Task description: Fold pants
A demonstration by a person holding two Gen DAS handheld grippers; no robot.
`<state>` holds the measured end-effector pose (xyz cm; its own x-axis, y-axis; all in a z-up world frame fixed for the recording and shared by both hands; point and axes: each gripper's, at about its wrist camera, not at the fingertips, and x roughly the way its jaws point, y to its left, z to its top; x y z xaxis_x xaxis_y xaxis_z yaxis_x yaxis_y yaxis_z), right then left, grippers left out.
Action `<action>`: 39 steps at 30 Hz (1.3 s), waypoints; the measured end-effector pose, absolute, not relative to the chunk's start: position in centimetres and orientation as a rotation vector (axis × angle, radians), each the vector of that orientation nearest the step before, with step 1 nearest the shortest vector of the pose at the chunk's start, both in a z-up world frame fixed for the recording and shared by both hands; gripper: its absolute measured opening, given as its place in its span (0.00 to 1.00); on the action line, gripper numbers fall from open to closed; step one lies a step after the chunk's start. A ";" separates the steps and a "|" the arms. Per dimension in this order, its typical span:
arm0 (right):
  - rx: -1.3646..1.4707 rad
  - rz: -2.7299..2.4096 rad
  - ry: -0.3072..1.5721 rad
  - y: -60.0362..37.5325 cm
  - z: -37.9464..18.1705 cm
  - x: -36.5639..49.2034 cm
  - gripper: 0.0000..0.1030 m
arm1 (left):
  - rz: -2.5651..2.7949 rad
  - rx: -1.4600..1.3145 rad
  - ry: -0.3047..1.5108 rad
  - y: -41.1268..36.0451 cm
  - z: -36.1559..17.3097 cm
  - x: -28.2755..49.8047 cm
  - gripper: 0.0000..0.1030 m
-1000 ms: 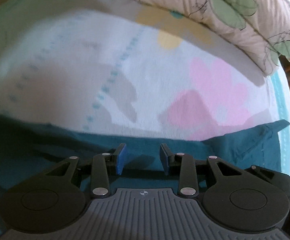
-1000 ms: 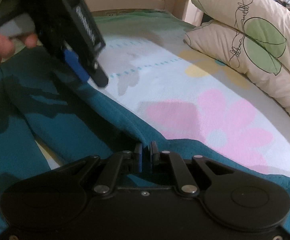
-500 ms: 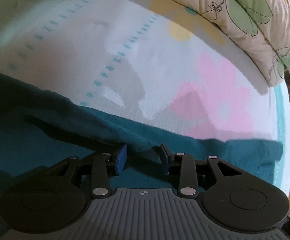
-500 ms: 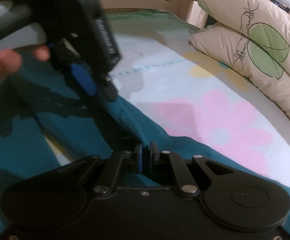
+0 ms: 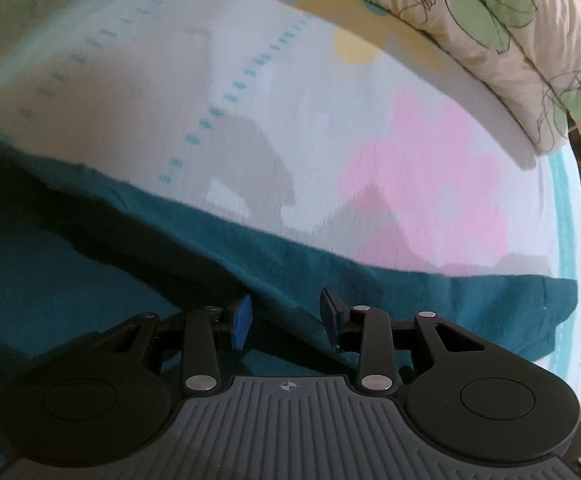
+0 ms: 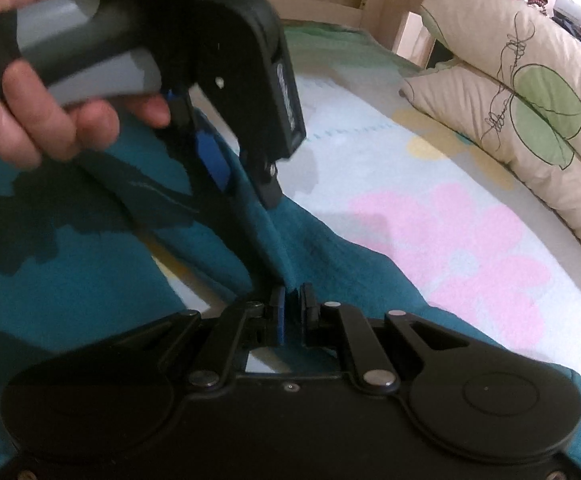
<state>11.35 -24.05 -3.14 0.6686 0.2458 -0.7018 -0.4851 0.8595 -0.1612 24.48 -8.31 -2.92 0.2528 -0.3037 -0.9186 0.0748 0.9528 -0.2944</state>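
On a white bedsheet with pink flower print [image 5: 430, 168], the left gripper [image 5: 286, 316] has edged closer along the teal cotton pants [image 5: 410, 292] than a second ago, its blue-padded tongs apart astride a raised fold. Only the right view shows the right gripper [image 6: 292, 312] clamped on that fold, and the bare hand [image 6: 54, 120].

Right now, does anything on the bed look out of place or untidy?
Only the teal pants look untidy: still bunched, with a ridge pulled up between the grippers. The right gripper is shut on that ridge; the left gripper is open around it. The bed sheet and pillows look normal.
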 end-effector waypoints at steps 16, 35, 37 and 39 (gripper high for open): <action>-0.260 0.464 0.779 -21.8 -2.4 4.6 0.23 | -0.345 -0.062 1.212 -6.0 -0.3 15.6 0.08; 0.375 -0.376 0.735 -48.4 -2.9 2.2 0.50 | -0.367 0.024 1.134 -6.7 -0.9 14.8 0.07; 0.440 -0.379 0.722 -50.3 -3.7 2.4 0.52 | -0.362 0.027 1.137 -6.8 -1.1 14.8 0.07; 0.474 -0.393 0.745 -51.5 -4.5 2.8 0.53 | -0.359 0.031 1.138 -6.9 -1.2 14.8 0.07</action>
<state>2.76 -51.47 -4.47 0.6722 -0.1716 -0.7202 0.4981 0.8245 0.2685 14.81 -6.86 -1.22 0.3690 -0.2641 -0.8911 0.2952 0.9424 -0.1571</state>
